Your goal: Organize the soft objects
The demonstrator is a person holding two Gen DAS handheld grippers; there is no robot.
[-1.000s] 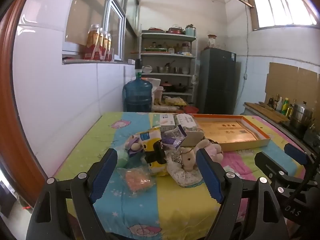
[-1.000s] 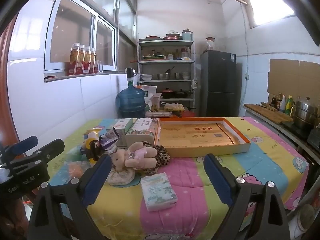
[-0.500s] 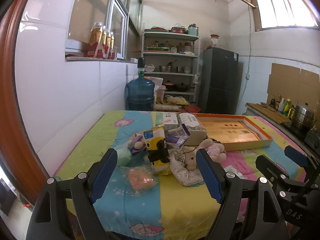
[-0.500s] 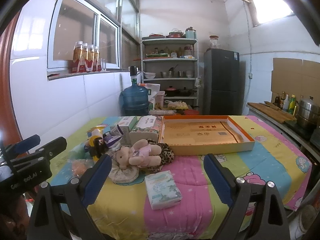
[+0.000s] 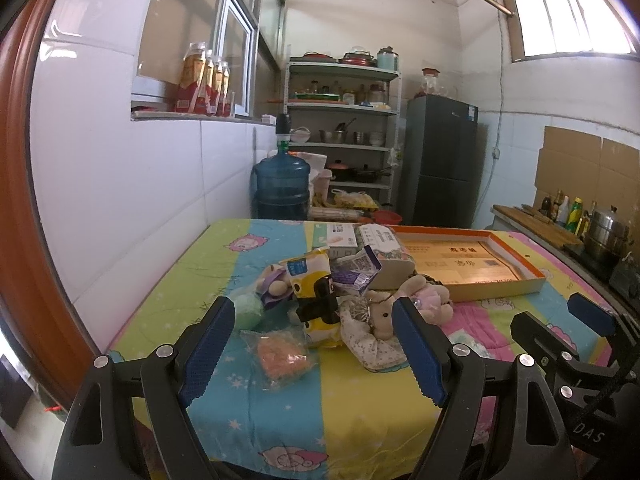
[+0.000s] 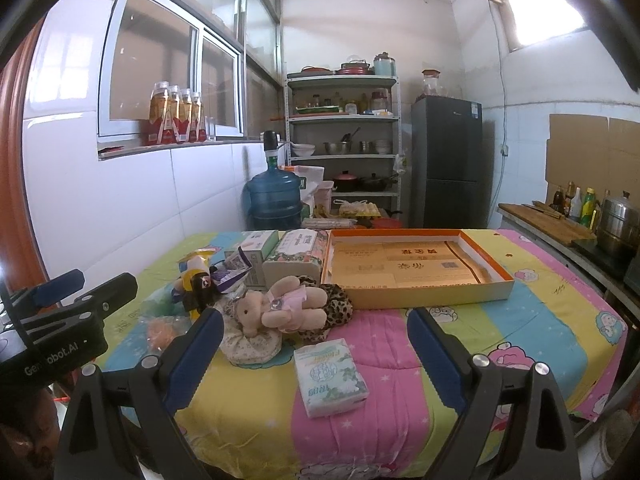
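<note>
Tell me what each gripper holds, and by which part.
Nothing is held. The left gripper and the right gripper are both open, short of the toys.

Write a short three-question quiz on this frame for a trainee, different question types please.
1. True or false: the orange-rimmed box holds a plush toy.
2. What lies nearest the right tongs: A the tissue pack, B the water jug, C the steel pot?
3. Fill in: the left tongs are ___ and hold nothing.

Key: 1 false; 2 A; 3 open.
</note>
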